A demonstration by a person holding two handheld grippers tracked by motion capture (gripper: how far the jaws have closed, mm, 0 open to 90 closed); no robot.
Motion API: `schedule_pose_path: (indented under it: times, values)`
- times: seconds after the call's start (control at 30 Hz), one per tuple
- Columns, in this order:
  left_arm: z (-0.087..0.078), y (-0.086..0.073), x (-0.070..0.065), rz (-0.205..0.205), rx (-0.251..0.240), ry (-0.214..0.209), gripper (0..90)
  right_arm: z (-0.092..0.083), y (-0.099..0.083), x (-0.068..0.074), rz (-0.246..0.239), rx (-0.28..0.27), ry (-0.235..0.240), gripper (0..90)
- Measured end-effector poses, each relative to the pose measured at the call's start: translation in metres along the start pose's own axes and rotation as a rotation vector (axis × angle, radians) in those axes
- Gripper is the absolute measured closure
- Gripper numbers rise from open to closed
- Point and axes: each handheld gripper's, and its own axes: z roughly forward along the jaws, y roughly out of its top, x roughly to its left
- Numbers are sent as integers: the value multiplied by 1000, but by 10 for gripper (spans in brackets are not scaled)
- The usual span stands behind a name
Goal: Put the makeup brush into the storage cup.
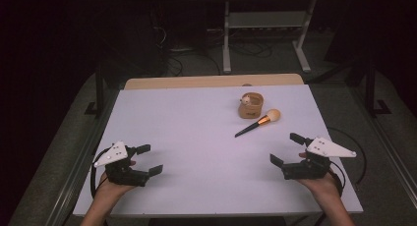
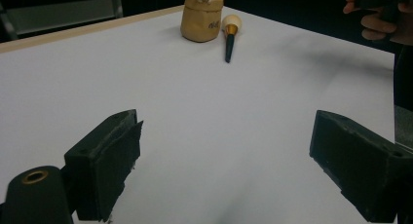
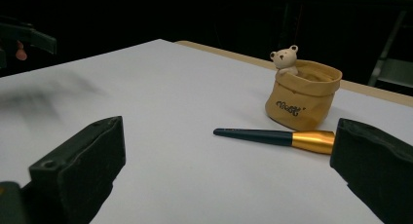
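The table (image 1: 196,137) lies bare across its whole left half and middle, so either tool can sweep there freely. The left tool (image 1: 146,160) and right tool (image 1: 286,148), jaws wide apart, sit near the close edge, well apart from each other. Toward the far right stand the only obstacles: a tan pouch (image 1: 251,106) and, just beside it, a brush (image 1: 259,122) lying flat.
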Motion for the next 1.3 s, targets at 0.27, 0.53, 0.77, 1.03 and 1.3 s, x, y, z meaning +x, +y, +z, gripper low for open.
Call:
schedule_pose_path:
  times: [0.27, 0.53, 0.77, 1.03, 1.3]
  values:
    - [1, 1, 0, 3, 3, -10, 108, -1, 4, 0, 0, -1, -3, 0]
    - [-1, 2, 0, -3, -6, -7, 108, 0, 8, 0, 4, 9, -5, 0]
    - [-1, 3, 0, 0, -11, -9, 108, 3, 11, -1, -7, 1, -2, 0]
    - [1, 4, 0, 0, -19, -19, 108, 9, 13, -1, -2, 15, 0, 0]
    - [2, 4, 0, -3, -22, -20, 108, 18, 14, -5, -2, 24, -2, 0]
